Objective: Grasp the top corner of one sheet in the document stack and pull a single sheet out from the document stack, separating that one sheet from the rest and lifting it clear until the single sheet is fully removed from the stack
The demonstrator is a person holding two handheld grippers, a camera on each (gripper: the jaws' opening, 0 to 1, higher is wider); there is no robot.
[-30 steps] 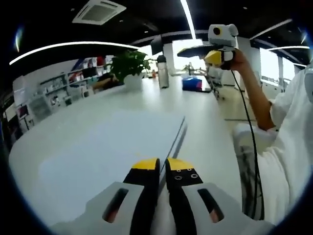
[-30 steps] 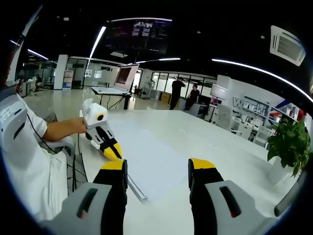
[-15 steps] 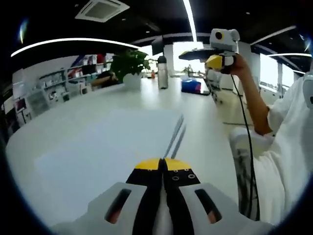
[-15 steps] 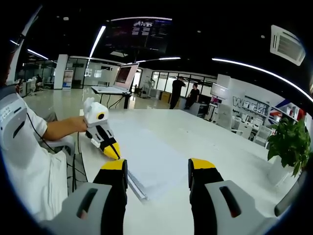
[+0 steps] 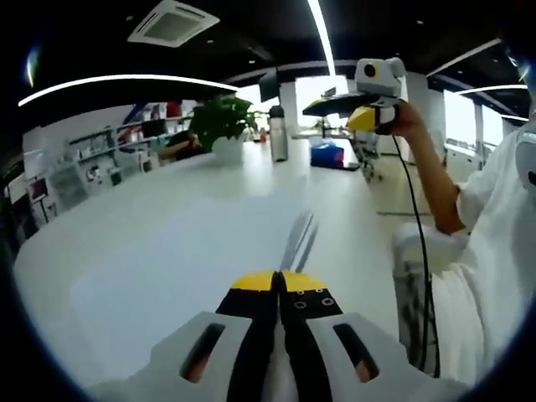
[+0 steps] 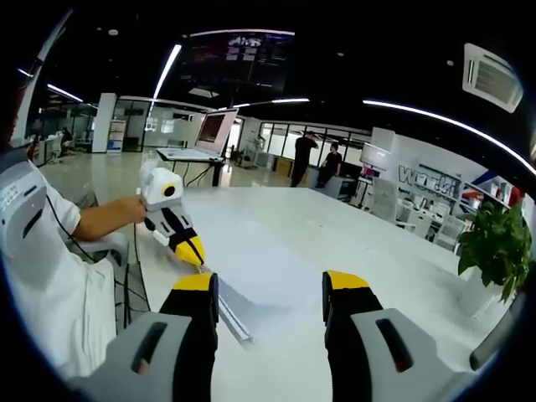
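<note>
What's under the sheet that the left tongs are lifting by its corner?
Under the raised sheet lies the rest of the document stack on the white table. The left tongs have it pinched. How many sheets remain is hidden.

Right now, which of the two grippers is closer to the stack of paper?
Left. The left gripper is shut on a sheet's corner at the document stack; the right gripper is held up above it, open.

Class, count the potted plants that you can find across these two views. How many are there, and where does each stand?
1, seen from both sides. The potted plant stands at the far end of the white table in the left gripper view, and at the right edge in the right gripper view. Others may be hidden.
</note>
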